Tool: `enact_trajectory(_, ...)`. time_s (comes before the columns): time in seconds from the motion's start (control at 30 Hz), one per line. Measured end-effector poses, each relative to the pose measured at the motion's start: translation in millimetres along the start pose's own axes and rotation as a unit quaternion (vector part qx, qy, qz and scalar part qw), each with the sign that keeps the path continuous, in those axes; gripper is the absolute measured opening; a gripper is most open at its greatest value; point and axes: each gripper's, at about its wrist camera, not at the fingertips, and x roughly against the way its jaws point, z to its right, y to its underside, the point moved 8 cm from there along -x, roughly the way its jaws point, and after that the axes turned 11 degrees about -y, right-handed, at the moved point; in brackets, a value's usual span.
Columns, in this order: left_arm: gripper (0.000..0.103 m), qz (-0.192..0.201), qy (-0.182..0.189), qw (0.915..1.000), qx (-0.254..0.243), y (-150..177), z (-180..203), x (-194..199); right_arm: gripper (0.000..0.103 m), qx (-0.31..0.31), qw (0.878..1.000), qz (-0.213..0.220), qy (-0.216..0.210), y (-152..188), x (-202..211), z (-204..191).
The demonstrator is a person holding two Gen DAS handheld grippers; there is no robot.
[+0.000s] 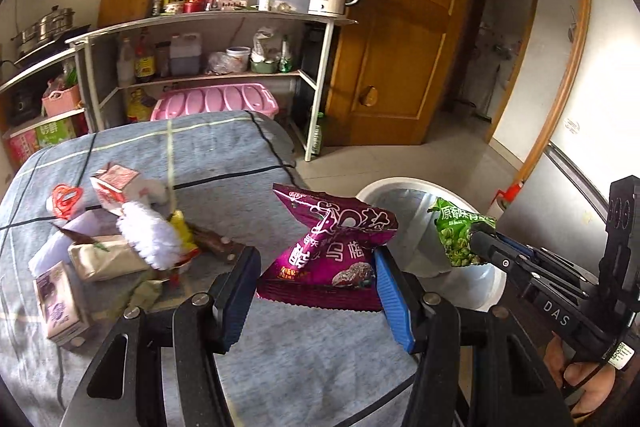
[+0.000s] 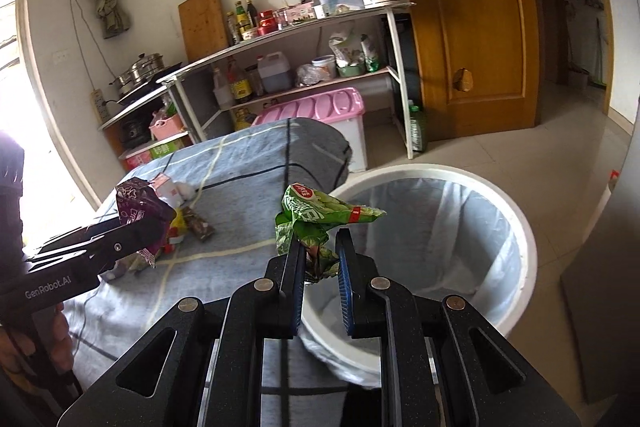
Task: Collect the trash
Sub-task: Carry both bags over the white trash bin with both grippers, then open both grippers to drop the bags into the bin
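Both wrappers look light, crinkly and slippery: the left gripper point(image 1: 316, 291) clasps the purple bag point(image 1: 332, 247) low, the right gripper point(image 2: 320, 259) pinches the green bag point(image 2: 316, 215) by its crumpled end above the bin point(image 2: 520, 227), off the table's point(image 2: 248, 163) corner

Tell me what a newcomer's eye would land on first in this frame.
Two bright snack wrappers held up in the air: a purple snack bag in the left gripper over the grey-blue cloth, and a crumpled green packet pinched in the right gripper at the rim of the white lined bin. Next comes the heap of cartons and wrappers left on the cloth.
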Motion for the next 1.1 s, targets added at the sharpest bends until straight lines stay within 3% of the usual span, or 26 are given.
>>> enact_trajectory(0.33,0.058,-0.042,0.047,0.9977,-0.026,3,74,-51,0.016,-0.027,0.998,-0.030,0.048,5,-8,69)
enact_trajectory(0.83,0.059,-0.076,0.023,0.9958,-0.046,16,98,-81,0.017,-0.029,0.994,-0.071,0.077,20,-21,101)
enact_trajectory(0.97,0.060,-0.075,0.023,0.9957,-0.048,18,98,-80,0.038,-0.027,0.994,-0.070,0.082,21,-19,102)
enact_trajectory(1.1,0.060,-0.076,0.021,0.9959,-0.045,18,95,-81,0.040,-0.026,0.994,-0.066,0.087,19,-17,99)
